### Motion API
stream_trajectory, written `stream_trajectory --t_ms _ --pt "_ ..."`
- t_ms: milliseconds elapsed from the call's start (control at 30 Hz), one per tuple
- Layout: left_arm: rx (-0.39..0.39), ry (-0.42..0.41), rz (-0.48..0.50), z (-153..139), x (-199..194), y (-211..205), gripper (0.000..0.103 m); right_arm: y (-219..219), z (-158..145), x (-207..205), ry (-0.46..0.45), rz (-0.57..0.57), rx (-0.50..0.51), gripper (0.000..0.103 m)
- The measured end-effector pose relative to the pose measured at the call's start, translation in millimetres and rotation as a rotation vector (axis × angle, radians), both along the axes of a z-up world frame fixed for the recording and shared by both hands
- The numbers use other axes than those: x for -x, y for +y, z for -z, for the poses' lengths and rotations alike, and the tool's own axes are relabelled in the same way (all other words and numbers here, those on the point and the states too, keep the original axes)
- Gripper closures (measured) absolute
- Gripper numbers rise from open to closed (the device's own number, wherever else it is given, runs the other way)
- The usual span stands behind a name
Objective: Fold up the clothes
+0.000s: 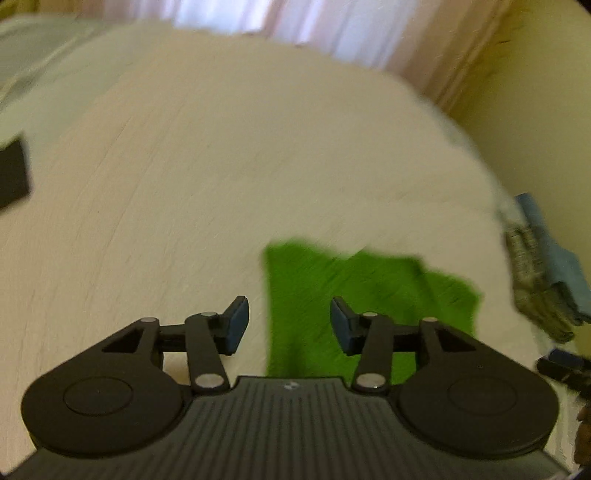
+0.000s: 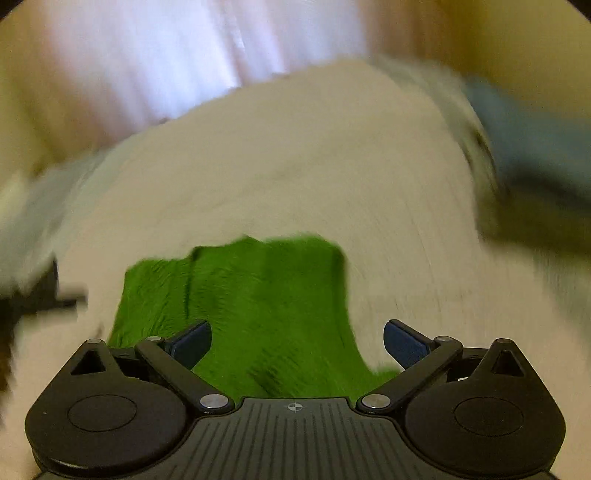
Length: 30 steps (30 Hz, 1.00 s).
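A bright green garment (image 1: 354, 295) lies flat on a white bedspread (image 1: 203, 177), folded to a rough rectangle. In the left wrist view my left gripper (image 1: 290, 325) hovers above the garment's left edge, its jaws apart with nothing between the pads. The right wrist view shows the same green garment (image 2: 258, 302) under my right gripper (image 2: 297, 345), whose jaws stand wide with no cloth pinched. Both views are blurred by motion.
A stack of folded clothes (image 1: 543, 280), blue and patterned, sits at the bed's right edge and shows as folded clothes (image 2: 517, 155) in the right wrist view. A dark object (image 1: 13, 173) lies at far left. Curtains (image 1: 295, 22) and a yellow wall (image 1: 535, 92) stand behind the bed.
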<state>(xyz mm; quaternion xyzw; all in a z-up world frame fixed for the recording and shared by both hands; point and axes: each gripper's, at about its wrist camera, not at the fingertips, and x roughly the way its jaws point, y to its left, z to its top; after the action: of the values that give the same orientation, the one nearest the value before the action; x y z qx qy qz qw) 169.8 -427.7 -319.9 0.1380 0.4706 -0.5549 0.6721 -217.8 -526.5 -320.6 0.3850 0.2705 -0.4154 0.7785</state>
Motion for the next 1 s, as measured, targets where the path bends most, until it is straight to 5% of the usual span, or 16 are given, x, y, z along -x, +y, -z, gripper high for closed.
stream_trajectory --t_ms 67,133,200,333,500,533,567,700,867,933,967,1000 --pt "-0.046 0.047 -0.031 16 -11 7 0.060 -25 16 21 -0.075 0.075 -0.107 0.040" --pt "-0.057 0.070 -0.045 27 -13 12 0.060 -42 23 19 -0.113 0.082 -0.140 0.041" --pt "-0.056 0.079 -0.046 34 -12 16 0.060 -60 22 8 -0.107 0.045 -0.102 0.056" --pt "-0.046 0.047 0.001 34 -2 8 0.060 -75 30 -29 -0.049 -0.070 -0.037 0.056" --pt "-0.045 0.036 -0.001 33 -9 14 0.060 -94 51 -52 0.022 -0.083 -0.037 0.057" --pt "-0.050 0.035 -0.006 33 -12 19 0.060 -99 58 -56 0.030 -0.078 -0.048 0.072" --pt "-0.055 0.032 -0.008 33 -14 24 0.060 -99 57 -58 0.026 -0.098 -0.032 0.102" --pt "-0.076 0.018 -0.017 33 -23 48 0.061 -102 41 -58 0.089 -0.103 0.118 0.103" --pt "-0.106 0.016 -0.013 34 -24 75 0.061 -122 59 -31 0.223 0.034 0.014 0.100" --pt "-0.111 0.055 -0.014 36 -19 84 0.061 -107 53 -19 0.264 0.074 0.026 0.083" --pt "-0.105 0.085 -0.013 36 -16 88 0.058 -93 46 -8 0.263 0.106 0.043 0.042" --pt "-0.101 0.115 -0.014 37 -13 91 0.056 -79 39 2 0.243 0.137 0.061 0.022"
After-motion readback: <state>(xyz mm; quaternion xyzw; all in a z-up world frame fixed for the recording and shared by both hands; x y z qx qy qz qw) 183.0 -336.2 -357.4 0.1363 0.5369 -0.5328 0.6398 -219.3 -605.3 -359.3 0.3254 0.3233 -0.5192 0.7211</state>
